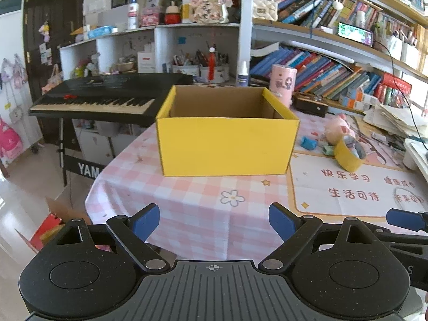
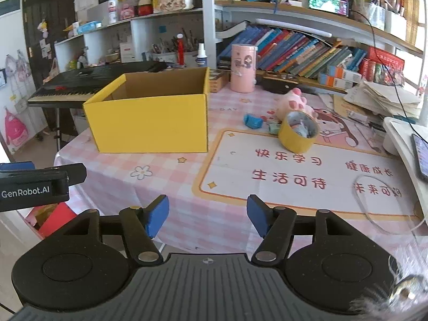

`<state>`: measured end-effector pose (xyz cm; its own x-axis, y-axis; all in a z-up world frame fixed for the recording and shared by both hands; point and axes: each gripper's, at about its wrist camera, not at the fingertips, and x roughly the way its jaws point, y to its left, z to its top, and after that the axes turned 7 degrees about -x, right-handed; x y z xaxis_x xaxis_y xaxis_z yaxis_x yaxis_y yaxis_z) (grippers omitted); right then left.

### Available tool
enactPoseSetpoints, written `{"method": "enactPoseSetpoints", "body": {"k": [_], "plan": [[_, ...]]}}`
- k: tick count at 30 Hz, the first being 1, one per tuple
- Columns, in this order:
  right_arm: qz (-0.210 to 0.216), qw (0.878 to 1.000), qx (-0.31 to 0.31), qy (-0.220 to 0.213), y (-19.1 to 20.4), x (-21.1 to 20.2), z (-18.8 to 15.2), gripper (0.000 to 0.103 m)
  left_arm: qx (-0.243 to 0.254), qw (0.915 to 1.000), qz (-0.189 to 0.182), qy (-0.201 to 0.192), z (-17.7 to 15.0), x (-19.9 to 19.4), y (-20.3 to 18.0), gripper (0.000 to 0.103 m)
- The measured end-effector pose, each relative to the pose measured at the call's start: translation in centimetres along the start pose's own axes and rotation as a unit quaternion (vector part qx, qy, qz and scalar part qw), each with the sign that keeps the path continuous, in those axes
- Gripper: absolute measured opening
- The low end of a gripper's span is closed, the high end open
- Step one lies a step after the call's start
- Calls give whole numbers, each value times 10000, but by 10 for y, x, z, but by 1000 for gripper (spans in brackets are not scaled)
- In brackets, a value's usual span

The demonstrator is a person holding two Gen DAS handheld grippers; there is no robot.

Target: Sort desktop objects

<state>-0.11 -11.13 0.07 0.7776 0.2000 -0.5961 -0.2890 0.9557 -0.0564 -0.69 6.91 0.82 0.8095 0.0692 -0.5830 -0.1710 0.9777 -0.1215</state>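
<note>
Both tools gape empty (left (image 1: 214, 220), right (image 2: 208, 218)); only right view shows phone (image 2: 421, 155).

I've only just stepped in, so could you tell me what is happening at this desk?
A person holds a hand-held gripper in each hand over a pink checked tablecloth. The left hand-held gripper and the right hand-held gripper are both open and hold nothing. An open yellow box stands ahead; what shows of its inside is bare. The small things to its right, a yellow tape roll, a blue item and a pink plush toy, lie untouched on the table.
</note>
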Motion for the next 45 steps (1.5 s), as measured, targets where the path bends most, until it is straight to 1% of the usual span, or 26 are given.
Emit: {"method": "enactPoseSetpoints", "body": {"k": [9, 19, 28, 35, 45], "plan": [[-206, 9995, 235, 85, -19, 2, -5, 63, 143, 9997, -171, 83, 1, 9, -19, 91], [-400, 9985, 360, 127, -49, 6, -5, 64, 340, 9986, -369, 136, 7, 25, -54, 91], [-511, 9967, 569, 259, -80, 16, -6, 64, 589, 9965, -501, 315, 5, 42, -86, 91], [-515, 9949, 774, 386, -106, 28, -9, 64, 722, 9954, -479, 400, 7, 56, -110, 91], [-525, 9941, 828, 461, -153, 53, 5, 64, 812, 9941, -515, 493, 17, 87, -157, 91]]}}
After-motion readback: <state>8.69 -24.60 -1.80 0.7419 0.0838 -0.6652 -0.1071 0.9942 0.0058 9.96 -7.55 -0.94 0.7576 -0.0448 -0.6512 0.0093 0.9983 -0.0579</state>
